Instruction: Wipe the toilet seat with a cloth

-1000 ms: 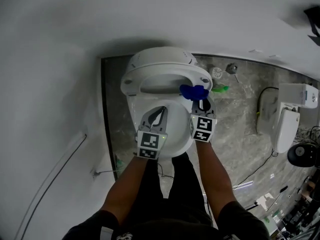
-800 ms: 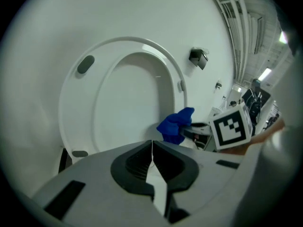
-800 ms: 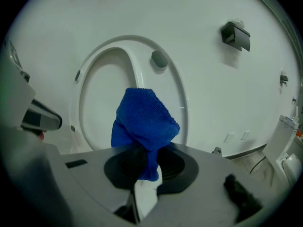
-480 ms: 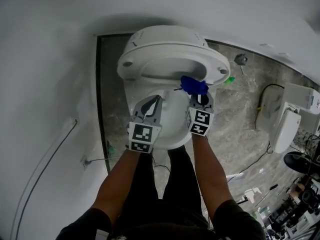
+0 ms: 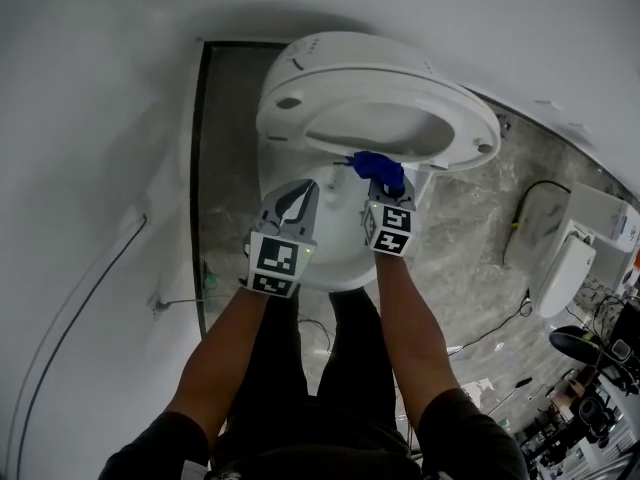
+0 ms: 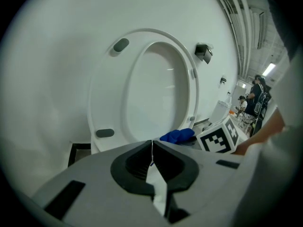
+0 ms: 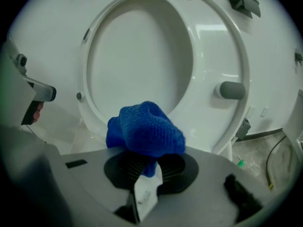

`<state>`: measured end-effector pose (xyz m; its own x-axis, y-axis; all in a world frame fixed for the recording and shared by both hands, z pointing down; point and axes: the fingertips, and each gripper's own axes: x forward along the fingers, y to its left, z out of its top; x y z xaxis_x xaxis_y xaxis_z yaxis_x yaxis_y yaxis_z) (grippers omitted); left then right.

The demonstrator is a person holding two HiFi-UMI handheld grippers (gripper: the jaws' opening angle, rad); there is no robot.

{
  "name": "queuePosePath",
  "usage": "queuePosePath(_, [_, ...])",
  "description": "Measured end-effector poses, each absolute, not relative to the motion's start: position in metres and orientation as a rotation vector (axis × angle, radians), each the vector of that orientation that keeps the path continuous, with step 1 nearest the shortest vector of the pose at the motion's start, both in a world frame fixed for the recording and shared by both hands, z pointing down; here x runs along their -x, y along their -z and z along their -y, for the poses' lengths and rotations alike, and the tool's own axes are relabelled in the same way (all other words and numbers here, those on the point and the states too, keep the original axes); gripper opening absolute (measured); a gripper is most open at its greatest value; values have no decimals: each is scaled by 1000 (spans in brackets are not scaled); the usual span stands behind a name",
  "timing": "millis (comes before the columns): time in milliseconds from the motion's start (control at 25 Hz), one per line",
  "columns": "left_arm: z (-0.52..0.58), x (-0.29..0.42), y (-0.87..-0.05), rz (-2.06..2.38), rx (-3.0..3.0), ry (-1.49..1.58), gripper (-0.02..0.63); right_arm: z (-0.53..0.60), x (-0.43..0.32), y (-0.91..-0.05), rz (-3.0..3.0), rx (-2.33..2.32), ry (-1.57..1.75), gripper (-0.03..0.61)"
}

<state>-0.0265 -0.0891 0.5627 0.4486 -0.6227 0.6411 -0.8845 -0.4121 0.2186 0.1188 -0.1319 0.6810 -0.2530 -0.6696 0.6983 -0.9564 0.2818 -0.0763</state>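
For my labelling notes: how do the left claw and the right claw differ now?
The left claw is shut on nothing; the right claw is shut on a crumpled blue knitted cloth. The left claw's pads meet; the right claw's pads are parted by cloth. Both are grey with marker cubes.

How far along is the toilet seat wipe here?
Done: the toilet seat stands raised, and the right gripper is shut on the blue cloth. In hand: the cloth is held near the seat's lower rim; contact is unclear. Remaining: the wiping. The left gripper is shut and empty.
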Motion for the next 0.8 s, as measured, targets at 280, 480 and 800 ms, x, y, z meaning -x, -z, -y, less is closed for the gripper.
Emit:
queuePosePath(280, [83, 62, -566, 1317, -2120, -599, 18, 124, -62, -690, 2041, -1393, -754, 61])
queuePosePath(480, [79, 92, -564, 1362, -2085, -583, 18, 122, -9, -689, 2089, -1312, -732, 61])
queuePosePath(800, [78, 121, -556, 1391, -2076, -523, 18, 130, 47, -662, 2169, -1279, -719, 60])
